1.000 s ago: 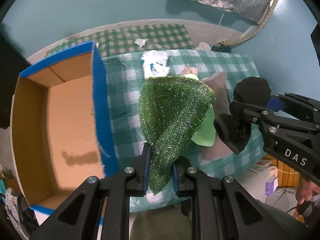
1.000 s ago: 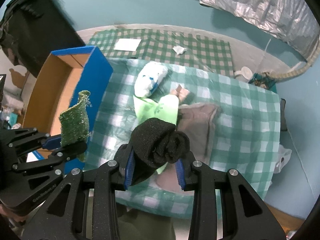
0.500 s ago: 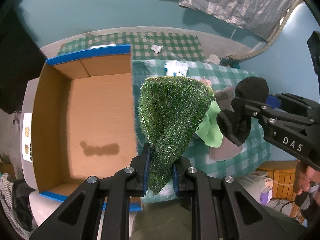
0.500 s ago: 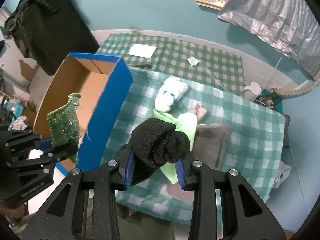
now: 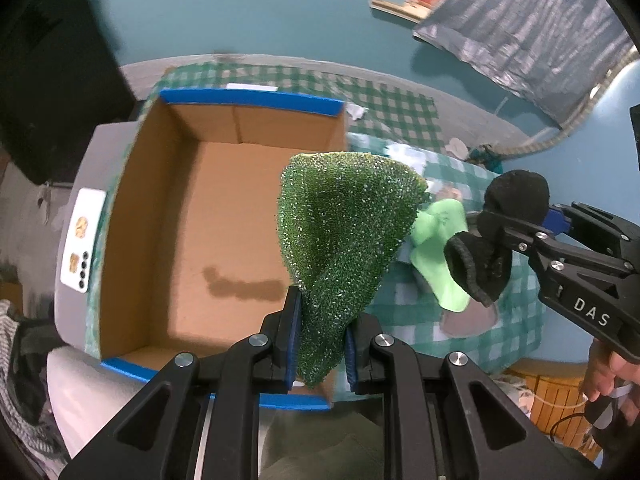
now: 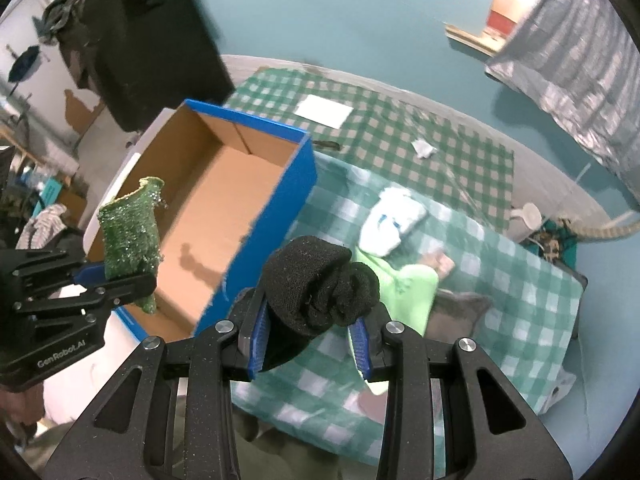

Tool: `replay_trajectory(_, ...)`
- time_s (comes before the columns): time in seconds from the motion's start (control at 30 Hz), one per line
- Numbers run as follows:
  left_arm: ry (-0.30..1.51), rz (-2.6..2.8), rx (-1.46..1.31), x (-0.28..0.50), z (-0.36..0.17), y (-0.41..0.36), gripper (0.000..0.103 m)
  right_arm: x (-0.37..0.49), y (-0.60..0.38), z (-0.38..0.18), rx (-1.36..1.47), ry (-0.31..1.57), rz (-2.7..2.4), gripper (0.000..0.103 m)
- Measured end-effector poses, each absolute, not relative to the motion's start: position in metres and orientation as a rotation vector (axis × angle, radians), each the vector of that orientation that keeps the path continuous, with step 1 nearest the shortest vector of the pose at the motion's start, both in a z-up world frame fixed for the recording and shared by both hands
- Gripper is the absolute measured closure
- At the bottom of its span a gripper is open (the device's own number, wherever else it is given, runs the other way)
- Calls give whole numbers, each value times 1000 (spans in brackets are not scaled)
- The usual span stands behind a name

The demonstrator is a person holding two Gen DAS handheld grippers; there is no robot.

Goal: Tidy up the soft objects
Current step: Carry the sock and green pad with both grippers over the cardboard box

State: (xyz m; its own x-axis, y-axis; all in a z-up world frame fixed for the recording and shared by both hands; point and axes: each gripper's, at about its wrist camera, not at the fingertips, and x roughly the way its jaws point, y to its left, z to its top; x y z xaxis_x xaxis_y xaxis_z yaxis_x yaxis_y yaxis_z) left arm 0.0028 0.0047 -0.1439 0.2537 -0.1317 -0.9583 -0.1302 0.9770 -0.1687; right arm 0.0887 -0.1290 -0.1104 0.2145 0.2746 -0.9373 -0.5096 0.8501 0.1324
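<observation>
My left gripper (image 5: 319, 342) is shut on a green glittery cloth (image 5: 340, 236) and holds it in the air over the right edge of an open blue cardboard box (image 5: 248, 98); the box is empty. The cloth also shows in the right wrist view (image 6: 130, 240), above the box (image 6: 296, 188). My right gripper (image 6: 308, 344) is shut on a rolled black sock (image 6: 318, 280), held above the checked table, right of the box. It also shows in the left wrist view (image 5: 488, 256). A light green garment (image 6: 412, 292), a white cloth (image 6: 394, 220) and a grey cloth (image 6: 460, 312) lie on the table.
The green-checked tablecloth (image 6: 520, 280) covers the table; a second checked cloth (image 6: 400, 128) lies on the floor beyond with a white paper (image 6: 325, 111). A white surface with a phone (image 5: 82, 240) is left of the box. Dark clothing (image 6: 132, 40) hangs behind.
Both grippers have moved left toward the box, carrying their cloths. The box now lies almost fully under the left gripper; the table has slid to the right.
</observation>
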Motion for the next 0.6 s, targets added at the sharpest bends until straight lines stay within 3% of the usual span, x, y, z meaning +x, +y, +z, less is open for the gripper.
replay_trajectory(0.6,1341,149,-304,-10,-170,72,84,89,-44,-124,-338,1242,698,69)
